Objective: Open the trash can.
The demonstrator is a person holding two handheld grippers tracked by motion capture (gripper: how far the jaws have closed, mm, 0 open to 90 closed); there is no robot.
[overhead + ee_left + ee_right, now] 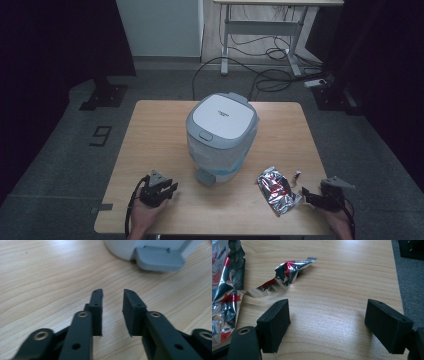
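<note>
The table (pixel 150 130) has bare wood along its left side and near edge. The bin (pixel 221 135) stands mid-table; the wrapper (pixel 276 191) lies near the front right corner. The right gripper (pixel 327 322) gapes wide just beside it (touching nothing); the left gripper (pixel 113 311) stands slightly parted, empty.
</note>
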